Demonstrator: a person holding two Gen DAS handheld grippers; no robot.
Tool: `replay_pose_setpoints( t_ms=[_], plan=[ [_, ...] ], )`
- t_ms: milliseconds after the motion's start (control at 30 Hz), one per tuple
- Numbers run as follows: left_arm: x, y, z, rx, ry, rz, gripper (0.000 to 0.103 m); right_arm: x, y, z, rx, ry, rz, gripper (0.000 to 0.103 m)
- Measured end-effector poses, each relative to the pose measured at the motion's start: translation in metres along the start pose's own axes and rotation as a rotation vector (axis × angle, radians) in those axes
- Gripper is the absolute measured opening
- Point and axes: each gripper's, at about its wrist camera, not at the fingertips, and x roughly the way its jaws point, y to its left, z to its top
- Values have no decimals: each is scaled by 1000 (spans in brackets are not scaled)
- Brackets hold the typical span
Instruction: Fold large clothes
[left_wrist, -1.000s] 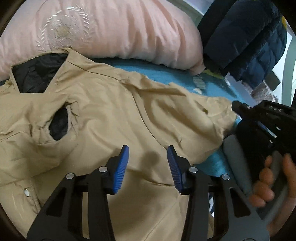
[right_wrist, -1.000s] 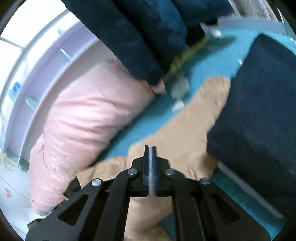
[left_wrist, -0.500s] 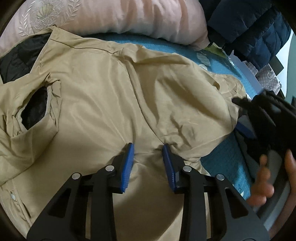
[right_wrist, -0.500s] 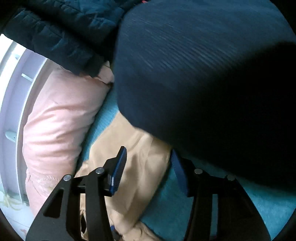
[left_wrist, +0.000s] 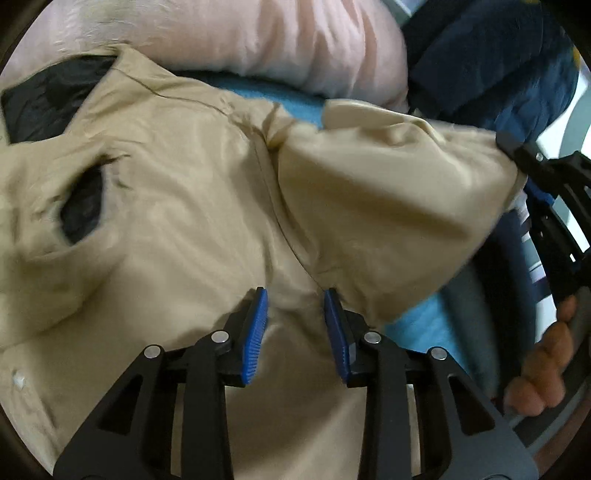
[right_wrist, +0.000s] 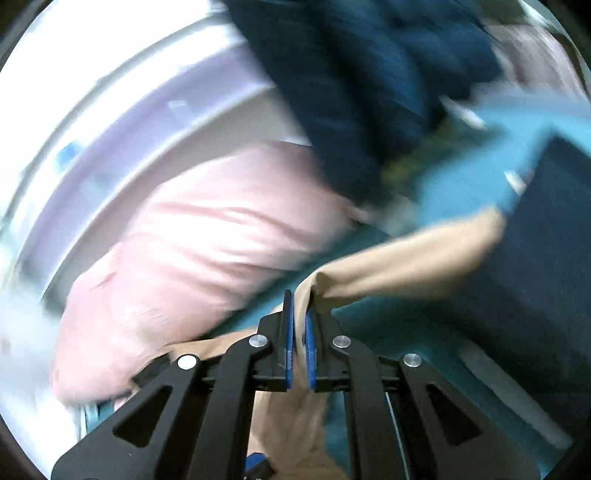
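Observation:
A tan jacket (left_wrist: 177, 206) with black lining (left_wrist: 51, 99) lies spread on a teal bed cover (left_wrist: 417, 317). My left gripper (left_wrist: 295, 310) points down at the seam under the arm, and its blue pads pinch a ridge of tan cloth. The jacket's sleeve (left_wrist: 388, 206) is lifted off the bed. At the right edge of the left wrist view my right gripper (left_wrist: 508, 144) holds the sleeve's end. In the right wrist view the right gripper (right_wrist: 299, 306) is shut, with the tan sleeve (right_wrist: 406, 258) clamped between its pads and trailing away to the right.
A pink pillow (left_wrist: 277, 40) lies behind the jacket. A navy puffer jacket (left_wrist: 491, 62) hangs at the upper right. A dark blue folded item (right_wrist: 546, 258) lies on the bed to the right. A person's hand (left_wrist: 546, 369) grips the right tool's handle.
The right gripper opened over the sleeve's end, then shut on it and raised it off the bed. The left gripper narrowed onto the cloth at the underarm seam and stayed there.

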Motion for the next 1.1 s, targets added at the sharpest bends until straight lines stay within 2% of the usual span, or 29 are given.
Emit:
replay_pose_setpoints(
  t_ms=[100,133,200,267,300,367,433,467,533,600,633,733,800,833,900,967,1000,1033,1067,1100],
  plan=[
    [-50,20,-7,-53,-88,-17,32,-2,62,-7,-194,9,122,5],
    [-65,29,-10,-67,-108,2,32,-1,83,-14,-262,25,169,5],
    [-101,54,-18,-118,-160,93,32,1,119,-36,-395,77,232,6],
    [-133,84,-27,-185,-196,161,32,14,152,-69,-496,201,316,8],
    [-154,104,-34,-228,-223,211,32,15,158,-82,-522,244,329,9],
    [-177,125,-42,-263,-246,260,32,38,173,-113,-598,401,319,10],
    [-198,146,-51,-310,-260,293,32,54,172,-143,-603,549,312,18],
    [-204,153,-55,-326,-266,300,32,50,169,-151,-585,583,304,18],
    [-214,163,-60,-356,-281,307,33,42,156,-146,-505,589,307,29],
    [-215,165,-63,-356,-278,305,33,39,147,-132,-413,567,295,63],
    [-215,165,-65,-353,-277,302,33,31,138,-123,-351,534,279,67],
    [-213,164,-64,-349,-262,298,33,3,123,-122,-174,442,272,70],
    [-211,158,-67,-332,-256,294,33,-4,100,-110,19,369,221,73],
    [-209,157,-68,-327,-249,297,33,1,89,-106,111,360,215,73],
    [-207,154,-70,-316,-239,292,33,15,74,-100,214,379,157,74],
    [-207,152,-70,-312,-231,295,33,33,62,-100,327,419,195,74],
    [-208,151,-71,-308,-231,296,33,44,59,-98,340,436,159,69],
    [-210,151,-71,-307,-232,297,34,46,57,-93,344,414,147,55],
    [-213,151,-72,-304,-234,302,35,49,60,-88,341,383,186,45],
    [-217,151,-72,-299,-239,309,38,50,68,-81,301,368,192,22]
  ],
)
